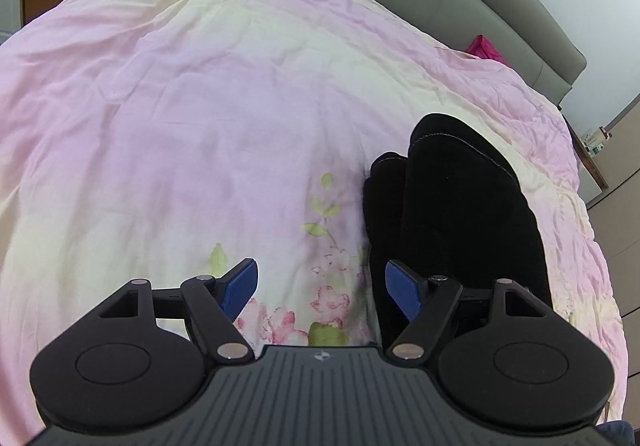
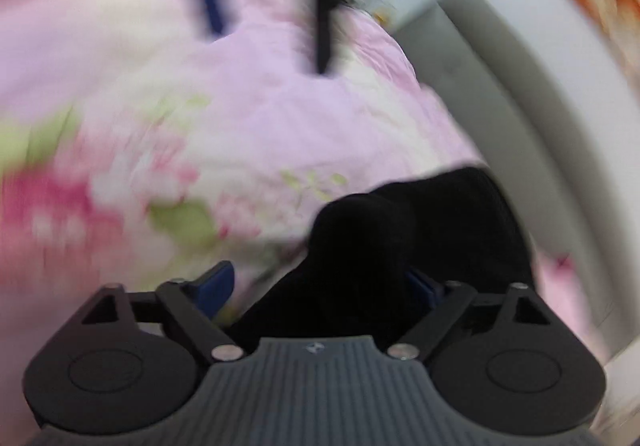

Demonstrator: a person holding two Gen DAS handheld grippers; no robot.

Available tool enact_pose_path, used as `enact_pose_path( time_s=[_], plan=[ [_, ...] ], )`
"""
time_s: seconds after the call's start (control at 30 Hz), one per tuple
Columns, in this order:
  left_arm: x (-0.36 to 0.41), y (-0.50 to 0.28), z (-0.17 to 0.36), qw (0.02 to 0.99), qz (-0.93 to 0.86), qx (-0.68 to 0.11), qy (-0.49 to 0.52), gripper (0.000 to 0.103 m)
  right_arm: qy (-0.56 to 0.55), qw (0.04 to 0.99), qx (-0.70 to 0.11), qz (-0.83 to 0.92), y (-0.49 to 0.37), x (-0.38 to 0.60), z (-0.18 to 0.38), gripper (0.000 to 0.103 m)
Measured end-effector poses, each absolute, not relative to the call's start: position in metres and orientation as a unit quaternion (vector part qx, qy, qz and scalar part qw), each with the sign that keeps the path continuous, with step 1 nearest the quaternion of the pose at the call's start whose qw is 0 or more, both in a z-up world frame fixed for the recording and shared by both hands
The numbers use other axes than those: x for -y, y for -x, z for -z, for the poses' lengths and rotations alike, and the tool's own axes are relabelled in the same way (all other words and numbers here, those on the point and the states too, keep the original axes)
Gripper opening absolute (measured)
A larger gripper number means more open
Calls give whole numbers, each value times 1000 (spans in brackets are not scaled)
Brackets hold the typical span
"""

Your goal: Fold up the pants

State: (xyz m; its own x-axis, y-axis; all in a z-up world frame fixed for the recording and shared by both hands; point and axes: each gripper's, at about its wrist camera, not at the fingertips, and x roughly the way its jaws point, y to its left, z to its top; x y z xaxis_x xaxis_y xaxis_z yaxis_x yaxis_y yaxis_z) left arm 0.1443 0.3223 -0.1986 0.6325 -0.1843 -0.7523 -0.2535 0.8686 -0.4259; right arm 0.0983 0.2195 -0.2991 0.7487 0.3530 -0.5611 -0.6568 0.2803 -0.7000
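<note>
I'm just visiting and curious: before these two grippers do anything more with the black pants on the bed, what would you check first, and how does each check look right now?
1. Left gripper free to grasp: ok, jaws open, nothing between them.
2. Pants in reach of it: ok, bunched on the quilt just right of its fingers.
3. Right gripper has cloth: cannot tell; black fabric lies between wide-open jaws, view blurred.
4. Right view sharp enough to aim: not ok, heavy motion blur.
5. Pants flat for folding: not ok, heaped in a lump.
6. Bare quilt for spreading: ok, wide stretch to the left.
</note>
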Motion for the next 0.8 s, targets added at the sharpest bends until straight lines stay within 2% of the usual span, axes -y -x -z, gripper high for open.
enact_pose_path(
  time_s=[0.03, 0.07, 0.13, 0.27, 0.47, 0.6, 0.7, 0.8],
  plan=[
    [-322, -145, 200, 866, -21, -428, 257, 85, 518, 783, -125, -322, -86, -215, 300, 73],
    [-322, -146, 200, 866, -21, -428, 259, 85, 501, 789, -123, -333, -79, -209, 293, 71],
    [-321, -146, 200, 865, -19, -424, 268, 85, 447, 812, -148, -345, -76, -193, 271, 60],
    [-310, -149, 198, 869, 12, -414, 272, 85, 302, 831, -229, -407, -88, -154, 224, 53],
    [-282, -163, 203, 867, 63, -414, 271, 88, 187, 880, -248, -359, -111, -86, 184, 52],
    [-271, -176, 222, 849, 72, -442, 282, 89, 234, 879, -245, -337, -121, -60, 192, 52],
    [-269, -183, 236, 838, 67, -454, 297, 97, 305, 862, -227, -335, -112, -50, 207, 52],
    [-273, -183, 237, 837, 42, -444, 316, 98, 373, 846, -208, -319, -102, -47, 225, 47]
  ],
)
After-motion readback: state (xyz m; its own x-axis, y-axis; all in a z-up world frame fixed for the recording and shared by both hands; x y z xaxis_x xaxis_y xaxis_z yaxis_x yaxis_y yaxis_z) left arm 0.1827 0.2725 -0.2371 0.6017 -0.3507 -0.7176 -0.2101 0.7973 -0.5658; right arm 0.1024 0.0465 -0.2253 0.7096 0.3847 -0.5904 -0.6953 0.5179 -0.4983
